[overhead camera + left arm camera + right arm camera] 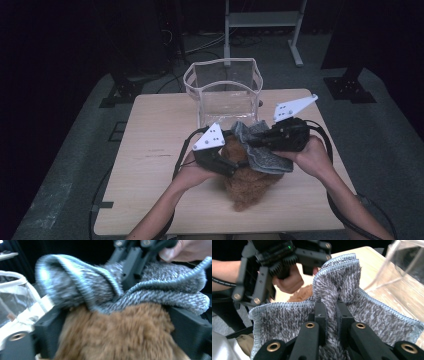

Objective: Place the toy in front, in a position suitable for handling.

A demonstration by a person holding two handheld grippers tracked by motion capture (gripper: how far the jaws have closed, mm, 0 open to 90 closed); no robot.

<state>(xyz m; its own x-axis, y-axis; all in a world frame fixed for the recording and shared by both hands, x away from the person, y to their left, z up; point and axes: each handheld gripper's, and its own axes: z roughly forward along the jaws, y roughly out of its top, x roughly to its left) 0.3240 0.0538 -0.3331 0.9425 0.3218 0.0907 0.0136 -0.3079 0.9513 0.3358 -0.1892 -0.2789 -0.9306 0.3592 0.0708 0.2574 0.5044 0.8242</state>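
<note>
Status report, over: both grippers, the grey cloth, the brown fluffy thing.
Right gripper shut on grey cloth. Left gripper jaws wide either side of brown fluffy cloth; grip unclear. Grey cloth draped over brown. Clear bin behind, nothing blocking.

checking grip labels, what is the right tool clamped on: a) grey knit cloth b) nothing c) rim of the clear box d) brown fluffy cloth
a: in the right gripper view the right tool has its jaws pinched on a fold of the grey cloth, while the brown cloth lies under it and the clear box stands apart behind.
</note>
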